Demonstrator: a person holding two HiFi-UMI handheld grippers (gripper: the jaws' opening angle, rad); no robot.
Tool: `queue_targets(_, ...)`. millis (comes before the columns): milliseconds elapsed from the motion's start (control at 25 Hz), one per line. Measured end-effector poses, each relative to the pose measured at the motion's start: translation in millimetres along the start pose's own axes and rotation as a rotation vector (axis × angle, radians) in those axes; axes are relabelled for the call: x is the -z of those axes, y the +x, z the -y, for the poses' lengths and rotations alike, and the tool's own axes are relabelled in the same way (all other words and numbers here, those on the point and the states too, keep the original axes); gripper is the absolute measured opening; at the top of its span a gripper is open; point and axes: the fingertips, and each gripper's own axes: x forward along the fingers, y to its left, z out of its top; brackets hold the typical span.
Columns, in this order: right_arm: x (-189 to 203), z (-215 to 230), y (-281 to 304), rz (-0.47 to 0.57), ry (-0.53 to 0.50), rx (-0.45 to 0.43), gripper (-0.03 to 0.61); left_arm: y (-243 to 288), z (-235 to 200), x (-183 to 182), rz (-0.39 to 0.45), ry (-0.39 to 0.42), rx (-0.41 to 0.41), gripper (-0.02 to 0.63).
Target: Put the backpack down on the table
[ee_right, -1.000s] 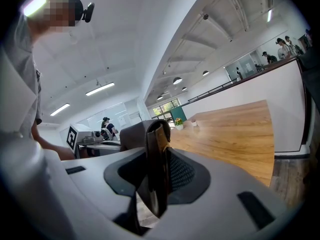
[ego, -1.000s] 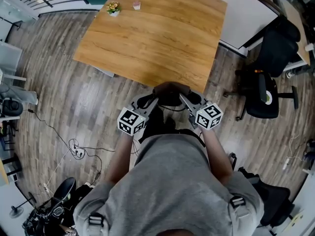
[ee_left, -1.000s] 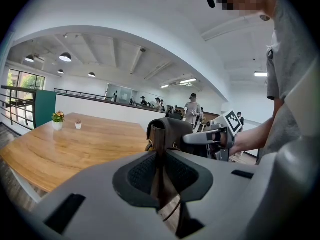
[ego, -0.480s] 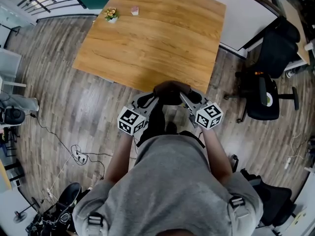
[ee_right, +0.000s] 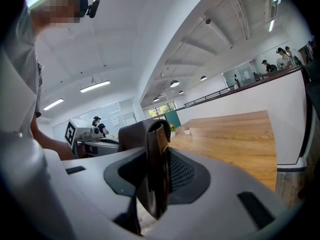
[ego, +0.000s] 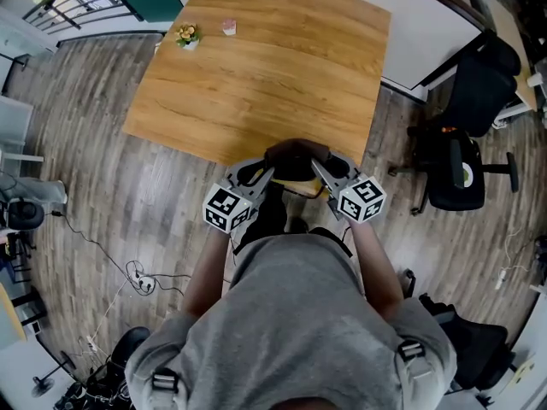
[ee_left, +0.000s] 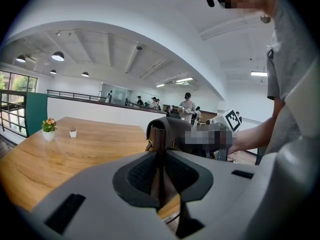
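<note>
shirt [ego: 299, 314]: grey tee, short sleeves [ee_left: 282, 54] | buckles [ego: 408, 349]: grey, one on each shoulder | left gripper [ee_left: 161, 171]: pale grey shell, dark ribbed pads [ee_left: 140, 173] | right gripper [ee_right: 159, 176]: same build (matte plastic) | cubes [ego: 226, 208]: white, black square markers, one per gripper

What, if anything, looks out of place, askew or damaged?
Nothing stands out. The backpack hangs between the left gripper and right gripper, each shut on a strap, by the table; the flower pot stands upright.

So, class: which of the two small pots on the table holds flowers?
The pot at the table edge; the other pot, further in, shows no flowers.
</note>
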Motion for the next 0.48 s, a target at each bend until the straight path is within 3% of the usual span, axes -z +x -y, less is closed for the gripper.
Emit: queue_targets(480, -13, 35, 19, -0.006, -0.029, 0.072, 0.115, 37, -29, -9, -0.028, 0.004, 0.063, 0.071)
